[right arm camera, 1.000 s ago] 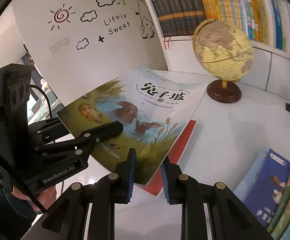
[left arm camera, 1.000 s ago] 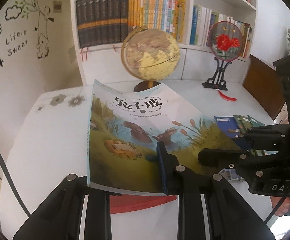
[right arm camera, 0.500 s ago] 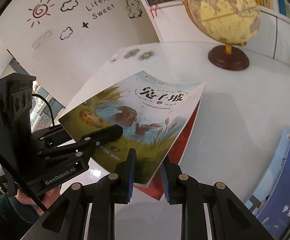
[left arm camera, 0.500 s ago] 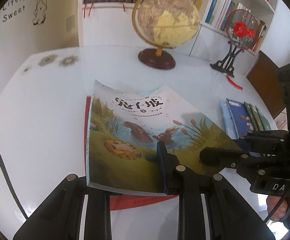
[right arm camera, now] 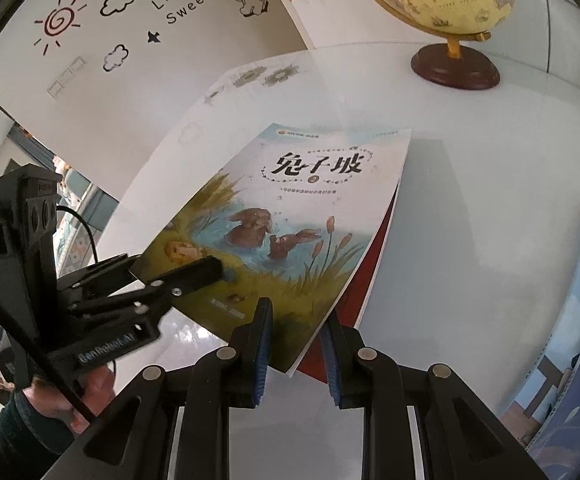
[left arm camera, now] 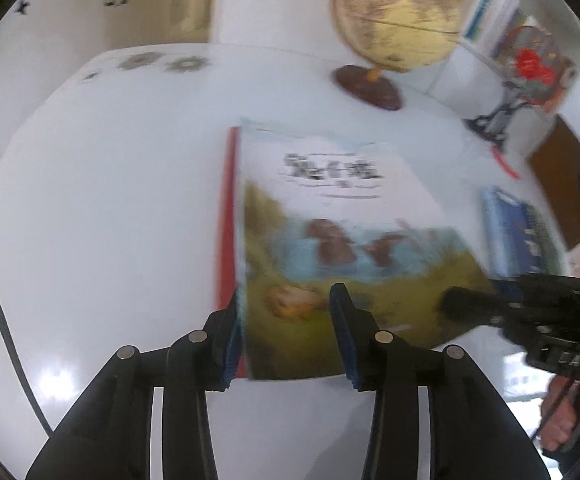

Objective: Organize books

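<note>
- Resting on a red book (right arm camera: 373, 264) on the white table (left arm camera: 102, 208), the picture book (right arm camera: 290, 224) lies flat, approx. aligned.
- Left gripper (left arm camera: 286, 332) & right gripper (right arm camera: 295, 354): jaws parted, nothing clasped, near corners straddled.
- Risk: cover can be snagged during pull-back, so the stack gets skewed.
- Globe (left arm camera: 393, 24) stands well behind; blue books (left arm camera: 517, 232) lie to the right.

The left wrist view is smeared by motion blur, so the title on the illustrated rabbit picture book (left arm camera: 341, 216) cannot be read there. Most of the thin red book (right arm camera: 363, 280) beneath it is covered. The stack of blue paperbacks (right arm camera: 577, 320) is cut off by the frame edge.
</note>
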Tool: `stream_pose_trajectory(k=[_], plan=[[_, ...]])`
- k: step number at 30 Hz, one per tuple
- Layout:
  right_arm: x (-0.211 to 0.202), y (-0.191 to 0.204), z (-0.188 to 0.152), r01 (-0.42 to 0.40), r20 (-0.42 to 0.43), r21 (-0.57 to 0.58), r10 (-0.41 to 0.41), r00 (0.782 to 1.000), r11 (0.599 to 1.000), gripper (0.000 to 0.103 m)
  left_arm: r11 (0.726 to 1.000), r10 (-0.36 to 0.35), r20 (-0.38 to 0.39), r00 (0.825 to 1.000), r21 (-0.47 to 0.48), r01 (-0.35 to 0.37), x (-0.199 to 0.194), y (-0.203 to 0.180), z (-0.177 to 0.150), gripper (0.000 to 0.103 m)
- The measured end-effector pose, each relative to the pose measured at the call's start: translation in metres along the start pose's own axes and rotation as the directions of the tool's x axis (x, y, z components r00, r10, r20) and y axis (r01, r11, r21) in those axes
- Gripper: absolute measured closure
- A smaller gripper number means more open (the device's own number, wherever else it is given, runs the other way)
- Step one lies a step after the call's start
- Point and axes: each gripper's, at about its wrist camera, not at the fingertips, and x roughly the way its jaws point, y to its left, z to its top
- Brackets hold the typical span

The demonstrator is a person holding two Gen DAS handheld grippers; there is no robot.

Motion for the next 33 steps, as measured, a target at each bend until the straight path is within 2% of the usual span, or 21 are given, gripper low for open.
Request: stream_pose_trajectory(k=[2,5,10,12,16,18,21,23,27,33], plan=[[0.002,-0.001,-0.003,0.02,-0.004,0.004,-0.02,1.0,1.0,0.08,0.998,0.057,0.01,0.998,0.011,-0.057,-0.001,0.005,-0.002,0.066],[0.008,-0.006,-0.004,0.02,-0.016,0.036,-0.02,1.0,0.999,0.079,0.998,0.061,0.0,0.998,-0.028,-0.061,-0.002,0.017,-0.004,0.066],[0.019,0.002,-0.007,0.027,-0.049,-0.005,-0.027,0.998,1.0,0.079,0.995,0.066,0.001,0.998,-0.071,-0.065,-0.007,0.022,-0.011,0.066],[0.024,0.003,-0.007,0.044,-0.045,-0.019,-0.045,0.998,0.999,0.079,0.995,0.076,0.0,0.997,-0.062,-0.076,-0.011,0.018,-0.013,0.066],[0.03,-0.002,-0.013,0.059,-0.098,-0.025,-0.061,0.993,0.998,0.079,0.995,0.093,0.008,0.996,-0.041,-0.092,-0.023,0.009,-0.018,0.066],[0.025,-0.005,-0.017,0.097,-0.106,-0.038,-0.1,0.989,0.995,0.079,0.994,0.099,0.016,0.995,-0.04,-0.099,-0.029,0.006,-0.02,0.066],[0.004,-0.014,-0.03,0.112,-0.089,-0.022,-0.114,0.99,0.993,0.079,0.987,0.161,0.039,0.986,0.011,-0.162,-0.042,-0.011,-0.024,0.066],[-0.016,-0.023,-0.042,0.104,-0.07,0.005,-0.104,0.992,0.995,0.078,0.988,0.145,0.065,0.987,0.047,-0.148,-0.053,-0.03,-0.026,0.066],[-0.054,-0.034,-0.07,0.083,-0.032,0.067,-0.081,0.996,0.994,0.078,0.996,0.066,0.072,0.995,0.06,-0.07,-0.066,-0.065,-0.027,0.066],[-0.11,-0.055,-0.102,0.106,0.035,0.106,-0.111,0.993,0.989,0.078,0.986,-0.002,0.101,0.995,0.164,-0.014,-0.082,-0.138,-0.022,0.066]])
